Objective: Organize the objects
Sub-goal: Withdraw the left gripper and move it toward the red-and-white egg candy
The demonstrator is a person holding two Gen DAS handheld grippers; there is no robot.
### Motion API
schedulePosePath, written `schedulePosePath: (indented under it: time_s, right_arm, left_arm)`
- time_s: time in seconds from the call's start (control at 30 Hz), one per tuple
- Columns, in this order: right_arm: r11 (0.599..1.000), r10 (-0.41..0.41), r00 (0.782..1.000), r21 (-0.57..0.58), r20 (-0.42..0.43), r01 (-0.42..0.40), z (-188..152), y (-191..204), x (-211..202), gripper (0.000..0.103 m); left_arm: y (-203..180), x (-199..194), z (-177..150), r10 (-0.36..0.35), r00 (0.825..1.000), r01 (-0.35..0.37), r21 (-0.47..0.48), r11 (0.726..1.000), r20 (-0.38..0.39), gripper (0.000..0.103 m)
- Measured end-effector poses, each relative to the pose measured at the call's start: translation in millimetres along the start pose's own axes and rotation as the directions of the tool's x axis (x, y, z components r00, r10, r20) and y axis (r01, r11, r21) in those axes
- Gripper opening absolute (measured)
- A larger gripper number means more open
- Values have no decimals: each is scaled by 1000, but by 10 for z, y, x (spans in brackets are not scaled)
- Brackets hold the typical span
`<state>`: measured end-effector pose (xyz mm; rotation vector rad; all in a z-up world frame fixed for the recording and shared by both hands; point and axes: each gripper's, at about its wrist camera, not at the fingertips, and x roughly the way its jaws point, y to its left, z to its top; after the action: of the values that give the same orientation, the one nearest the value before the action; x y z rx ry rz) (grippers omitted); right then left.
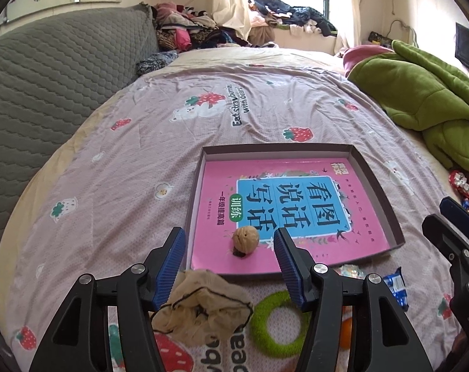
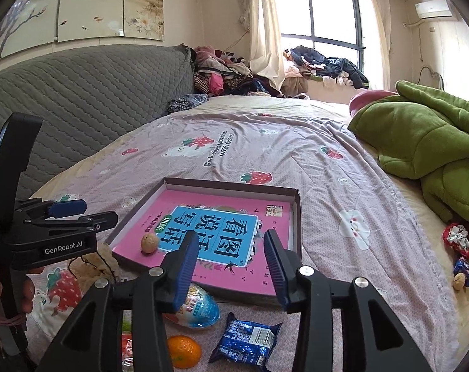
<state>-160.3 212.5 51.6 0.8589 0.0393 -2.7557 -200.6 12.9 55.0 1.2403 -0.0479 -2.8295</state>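
Note:
A shallow cardboard box [image 1: 374, 179] lies on the bedspread with a pink and blue book [image 1: 296, 204] flat inside it. A walnut [image 1: 246, 239] rests on the book near the box's front left corner. My left gripper [image 1: 230, 232] hangs open above the box's near edge with nothing between its fingers. Below it lie a beige mesh pouch [image 1: 203, 307] and a green ring [image 1: 278, 322]. My right gripper [image 2: 231, 237] is open and empty over the box's [image 2: 296, 217] front edge. Under it lie an egg-shaped candy pack [image 2: 200, 307], an orange [image 2: 184, 350] and a blue snack packet [image 2: 245, 341].
A green blanket [image 2: 420, 142] is heaped on the right of the bed. Wrapped candies [image 2: 460, 248] and a second walnut [image 2: 459, 280] lie at the right edge. A grey quilted headboard [image 2: 79, 93] runs along the left. Clothes are piled by the window.

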Motion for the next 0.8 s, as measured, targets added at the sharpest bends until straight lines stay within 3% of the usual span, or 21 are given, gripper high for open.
schedulePosePath:
  time_s: [0.37, 0.8]
  right_arm:
    - [1000, -4, 999, -13, 37, 4, -90, 119, -258, 50]
    - [999, -29, 999, -17, 13, 29, -346, 129, -379, 50]
  left_arm:
    - [170, -286, -324, -1, 1000, 1, -16, 1000, 8, 61]
    - [156, -379, -801, 2, 1000, -2, 28, 1000, -29, 61]
